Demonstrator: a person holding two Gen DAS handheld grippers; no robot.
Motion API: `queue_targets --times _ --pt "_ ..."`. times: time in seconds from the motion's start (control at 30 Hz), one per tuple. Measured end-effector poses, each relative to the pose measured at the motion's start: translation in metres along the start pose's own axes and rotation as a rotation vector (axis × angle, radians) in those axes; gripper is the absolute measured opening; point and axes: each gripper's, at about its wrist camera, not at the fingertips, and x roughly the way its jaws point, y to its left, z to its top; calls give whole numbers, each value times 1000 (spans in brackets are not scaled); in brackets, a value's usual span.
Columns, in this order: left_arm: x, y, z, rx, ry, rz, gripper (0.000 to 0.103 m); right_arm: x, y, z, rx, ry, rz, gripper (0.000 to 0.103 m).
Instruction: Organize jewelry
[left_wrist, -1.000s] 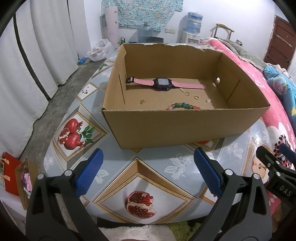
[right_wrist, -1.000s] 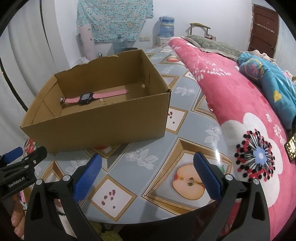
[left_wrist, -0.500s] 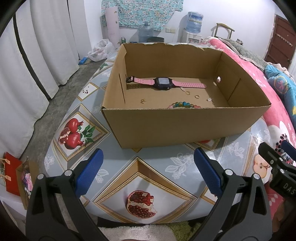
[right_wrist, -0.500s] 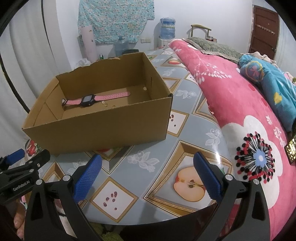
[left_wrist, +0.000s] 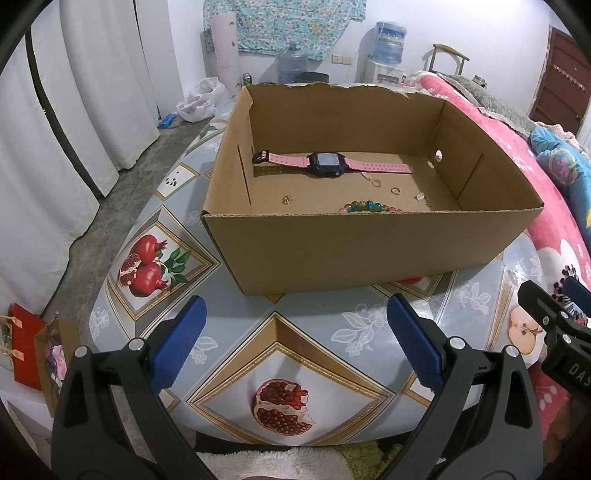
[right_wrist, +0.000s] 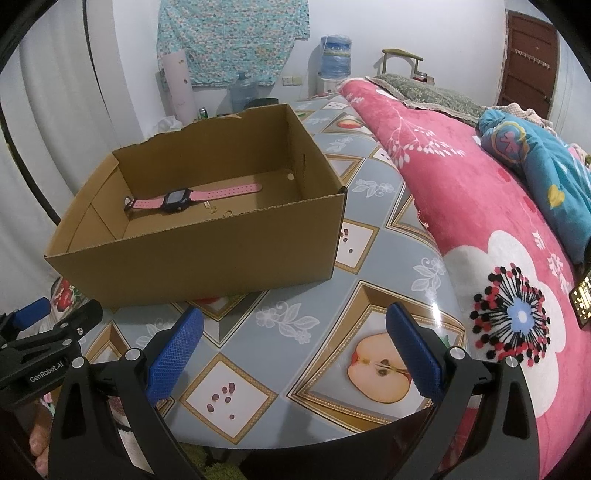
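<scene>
An open cardboard box (left_wrist: 369, 251) stands on the patterned table (left_wrist: 280, 347). Inside lie a pink-strapped watch (left_wrist: 327, 163), a coloured bead bracelet (left_wrist: 365, 206) partly hidden by the front wall, two small rings (left_wrist: 376, 182) and a gold earring (left_wrist: 286, 199). The box (right_wrist: 207, 266) and watch (right_wrist: 177, 199) also show in the right wrist view. My left gripper (left_wrist: 291, 339) is open and empty, in front of the box. My right gripper (right_wrist: 293, 343) is open and empty, in front of the box's right corner.
A pink flowered blanket (right_wrist: 480, 229) and a blue quilt (right_wrist: 535, 155) lie on the table's right side. White curtains (left_wrist: 74, 129) hang at left. A red bag (left_wrist: 22, 347) stands on the floor. Water bottles (left_wrist: 386, 48) stand by the far wall.
Both grippers have risen slightly, so more of the box floor and the small rings show in the right wrist view. Nothing in the box has moved.
</scene>
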Motion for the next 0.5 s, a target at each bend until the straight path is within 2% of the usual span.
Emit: queue_targets --times 0.5 --pt "0 2 -1 4 -1 5 95 1 0 0 3 1 2 96"
